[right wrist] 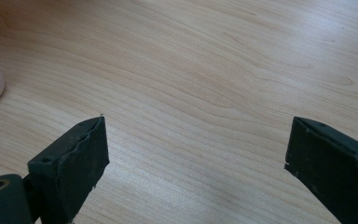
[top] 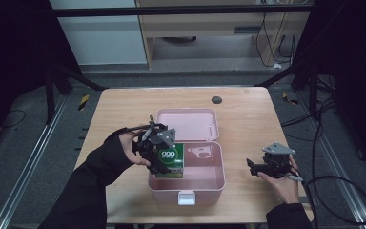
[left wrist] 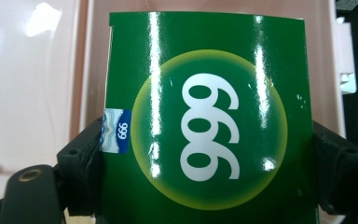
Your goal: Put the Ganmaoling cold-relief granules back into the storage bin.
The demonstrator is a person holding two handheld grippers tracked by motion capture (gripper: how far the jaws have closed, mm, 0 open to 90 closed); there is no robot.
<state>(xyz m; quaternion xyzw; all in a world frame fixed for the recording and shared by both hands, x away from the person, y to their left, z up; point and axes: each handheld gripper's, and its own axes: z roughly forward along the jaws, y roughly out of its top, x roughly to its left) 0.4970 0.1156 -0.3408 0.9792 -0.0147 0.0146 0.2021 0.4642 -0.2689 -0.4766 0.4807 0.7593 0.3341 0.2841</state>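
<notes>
A glossy green box marked 999 (top: pixel 170 161) (left wrist: pixel 205 126) hangs inside the left part of an open pink case (top: pixel 209 183), and my left gripper (top: pixel 158 153) (left wrist: pixel 205 163) is shut on its two sides. In the left gripper view the black jaws press against the box's left and right edges, with the pink case wall (left wrist: pixel 86 56) behind it. My right gripper (top: pixel 253 168) (right wrist: pixel 196 149) rests to the right of the case above bare wood, open, nothing between its jaws.
The case's pink lid (top: pixel 187 125) lies flat open toward the back of the wooden table (top: pixel 248 114). A small white item (top: pixel 201 151) lies in the case's far right. A dark round disc (top: pixel 217 100) sits near the table's far edge.
</notes>
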